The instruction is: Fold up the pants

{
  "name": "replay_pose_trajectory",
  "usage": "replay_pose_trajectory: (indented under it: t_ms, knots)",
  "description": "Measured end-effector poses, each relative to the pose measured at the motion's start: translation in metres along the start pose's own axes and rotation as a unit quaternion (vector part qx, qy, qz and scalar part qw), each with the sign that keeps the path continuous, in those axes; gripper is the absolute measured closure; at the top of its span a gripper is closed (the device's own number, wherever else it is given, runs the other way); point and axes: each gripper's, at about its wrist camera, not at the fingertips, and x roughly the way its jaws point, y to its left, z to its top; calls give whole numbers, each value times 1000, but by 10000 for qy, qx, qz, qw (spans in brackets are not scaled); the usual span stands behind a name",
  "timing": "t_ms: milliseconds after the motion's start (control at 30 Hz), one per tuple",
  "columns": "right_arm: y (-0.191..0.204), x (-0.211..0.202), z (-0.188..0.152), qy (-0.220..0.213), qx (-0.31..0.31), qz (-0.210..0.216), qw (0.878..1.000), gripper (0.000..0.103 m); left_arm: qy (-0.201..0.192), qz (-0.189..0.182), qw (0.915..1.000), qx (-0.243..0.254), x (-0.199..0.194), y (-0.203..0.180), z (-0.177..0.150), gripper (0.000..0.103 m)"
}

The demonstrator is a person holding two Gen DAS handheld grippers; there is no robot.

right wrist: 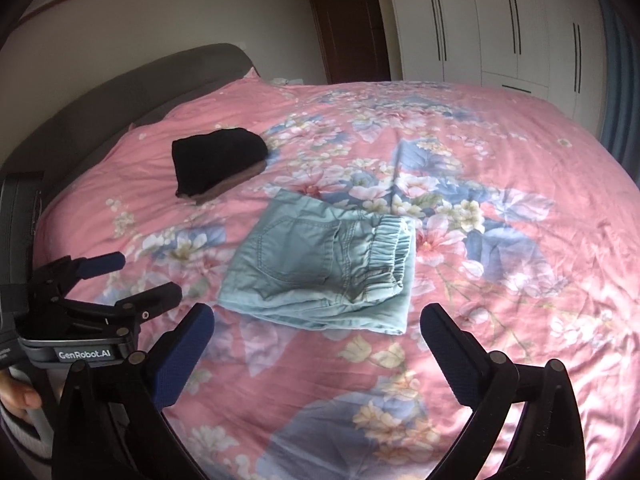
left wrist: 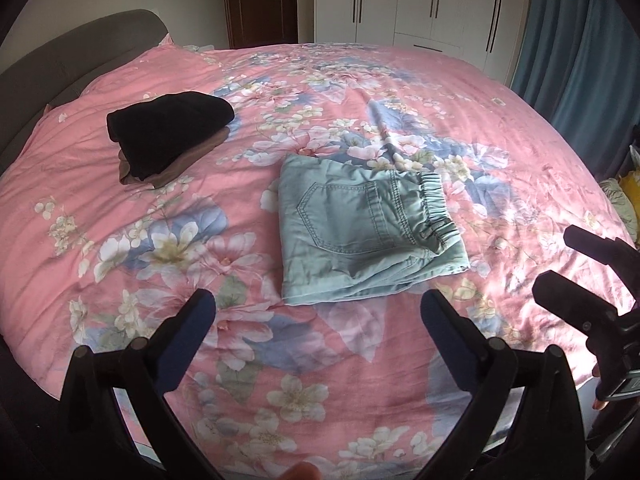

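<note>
Light green pants (left wrist: 360, 232) lie folded into a compact square on the pink floral bedspread (left wrist: 200, 240), back pocket up, elastic waistband at the right. They also show in the right wrist view (right wrist: 320, 268). My left gripper (left wrist: 318, 308) is open and empty, held above the bed just in front of the pants. My right gripper (right wrist: 318, 316) is open and empty, also just in front of them. Each gripper shows in the other's view: the right one (left wrist: 560, 264) at the right edge, the left one (right wrist: 140, 276) at the left.
A folded black garment (left wrist: 168, 132) on a brown one (left wrist: 188, 164) lies at the back left of the bed. A grey headboard (left wrist: 60, 60) runs along the left. White wardrobes (left wrist: 420, 4), a dark door (left wrist: 260, 0) and blue curtains (left wrist: 580, 60) stand behind.
</note>
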Motion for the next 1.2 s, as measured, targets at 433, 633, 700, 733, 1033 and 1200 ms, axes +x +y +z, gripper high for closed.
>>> replay_pose_trajectory:
  t_ms: [433, 633, 700, 733, 1033, 1200]
  knots:
    - [8, -15, 11, -146, -100, -38, 9998, 1, -255, 330, 9991, 115, -33, -3, 9, 0]
    - [10, -13, 13, -142, -136, -50, 9998, 1, -273, 300, 9991, 92, -35, -2, 13, 0]
    - [10, -14, 13, -141, -135, -32, 9998, 1, -257, 275, 9992, 96, -34, -3, 14, 0]
    - [10, -14, 13, -140, -140, -28, 9998, 1, -257, 288, 9992, 91, -33, -3, 14, 0]
    - [6, -12, 12, -129, -104, -48, 9999, 1, -257, 258, 9993, 78, -33, -3, 15, 0]
    - [6, -12, 12, -125, -97, -48, 9999, 1, -250, 270, 9993, 74, -33, -4, 15, 0]
